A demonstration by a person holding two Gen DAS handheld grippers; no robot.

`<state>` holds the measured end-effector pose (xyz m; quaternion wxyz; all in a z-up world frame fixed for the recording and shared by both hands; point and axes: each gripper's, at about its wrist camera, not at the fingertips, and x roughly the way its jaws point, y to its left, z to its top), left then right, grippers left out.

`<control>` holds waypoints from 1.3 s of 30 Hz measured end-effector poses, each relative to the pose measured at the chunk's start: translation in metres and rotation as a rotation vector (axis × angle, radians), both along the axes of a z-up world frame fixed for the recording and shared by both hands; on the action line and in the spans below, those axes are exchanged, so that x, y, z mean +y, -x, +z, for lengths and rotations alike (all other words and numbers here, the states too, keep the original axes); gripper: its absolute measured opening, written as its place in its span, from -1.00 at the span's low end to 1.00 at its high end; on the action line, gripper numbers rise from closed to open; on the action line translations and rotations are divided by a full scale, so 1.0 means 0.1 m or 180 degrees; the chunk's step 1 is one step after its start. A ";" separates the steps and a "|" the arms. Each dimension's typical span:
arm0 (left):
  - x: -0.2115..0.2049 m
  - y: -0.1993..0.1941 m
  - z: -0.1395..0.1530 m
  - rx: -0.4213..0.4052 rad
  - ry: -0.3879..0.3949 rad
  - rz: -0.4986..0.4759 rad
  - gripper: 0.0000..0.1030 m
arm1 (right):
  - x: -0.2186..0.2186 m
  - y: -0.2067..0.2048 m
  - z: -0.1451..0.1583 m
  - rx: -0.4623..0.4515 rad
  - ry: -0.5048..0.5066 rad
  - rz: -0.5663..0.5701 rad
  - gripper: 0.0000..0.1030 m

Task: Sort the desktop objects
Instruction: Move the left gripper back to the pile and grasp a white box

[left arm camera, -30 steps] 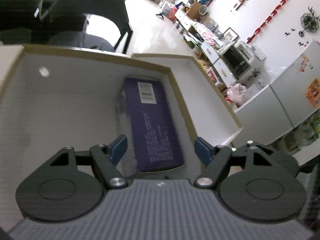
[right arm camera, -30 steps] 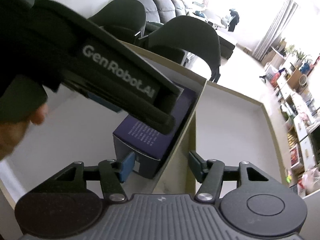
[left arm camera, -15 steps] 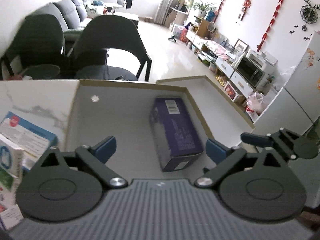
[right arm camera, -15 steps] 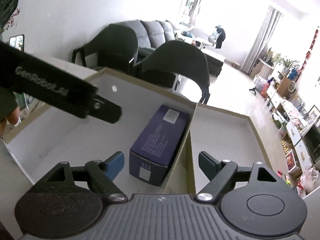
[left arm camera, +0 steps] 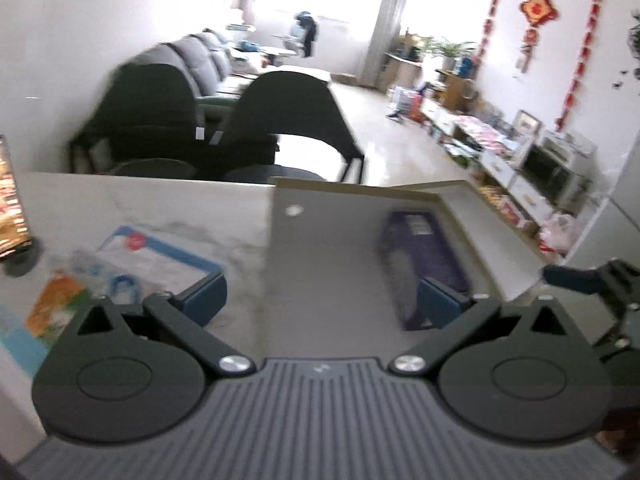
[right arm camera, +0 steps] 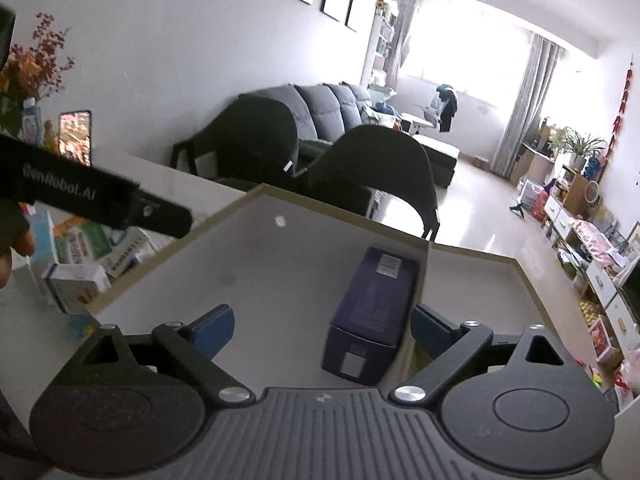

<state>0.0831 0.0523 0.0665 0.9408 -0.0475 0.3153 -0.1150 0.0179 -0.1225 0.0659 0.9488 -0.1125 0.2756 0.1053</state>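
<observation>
A purple box (right arm camera: 374,312) lies in the tray (right arm camera: 256,264). Both claws, left (left arm camera: 322,300) and right (right arm camera: 322,328), are spread and empty, the right's jaws opening. The box looks stiff and light; grip its long sides.

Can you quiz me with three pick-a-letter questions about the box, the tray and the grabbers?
1. Where is the purple box?
A. in the tray, against its right wall
B. on a chair
C. on the floor

2. How many boxes lie in that tray part?
A. three
B. one
C. none

3. What is the right gripper doing?
A. squeezing the box
B. holding a cup
C. holding nothing

Answers:
1 A: the box lies on the tray floor along the divider wall.
2 B: only the purple box is there, plus a small white dot.
3 C: its jaws are opening and the pads touch nothing; the box lies beyond them. The left gripper is open and empty too.
</observation>
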 end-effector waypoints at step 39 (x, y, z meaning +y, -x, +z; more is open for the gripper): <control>2.16 0.62 -0.92 0.0529 0.0588 0.2108 0.61 | 0.76 0.37 -0.16 0.0038 -0.0447 0.0298 0.95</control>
